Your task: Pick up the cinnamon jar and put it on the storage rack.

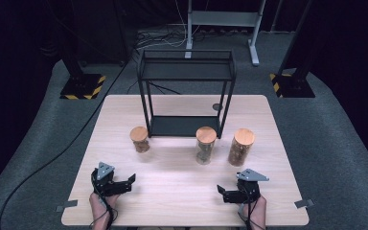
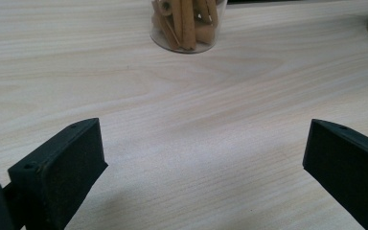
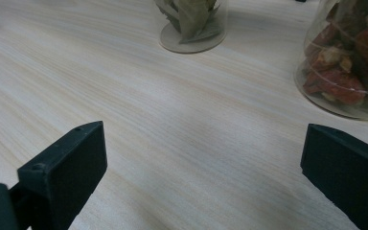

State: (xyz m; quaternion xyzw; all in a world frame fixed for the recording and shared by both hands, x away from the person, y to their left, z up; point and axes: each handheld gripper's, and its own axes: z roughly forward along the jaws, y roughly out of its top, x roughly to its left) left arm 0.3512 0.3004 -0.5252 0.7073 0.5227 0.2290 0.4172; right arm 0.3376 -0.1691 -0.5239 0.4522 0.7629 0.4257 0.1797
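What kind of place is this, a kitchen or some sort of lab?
Probably a recording studio or lab, not a kitchen: black curtains surround a lone wooden table, hazard-striped stand bases sit on grey carpet, and cables trail across the floor.

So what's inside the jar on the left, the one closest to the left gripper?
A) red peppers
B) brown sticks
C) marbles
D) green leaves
B: the left gripper view shows brown sticks standing in the left jar, which is the shortest jar of the three on the table.

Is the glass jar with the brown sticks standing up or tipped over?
Standing up. The glass jar of brown sticks sits on its base on the pale wooden table, round wooden lid on top.
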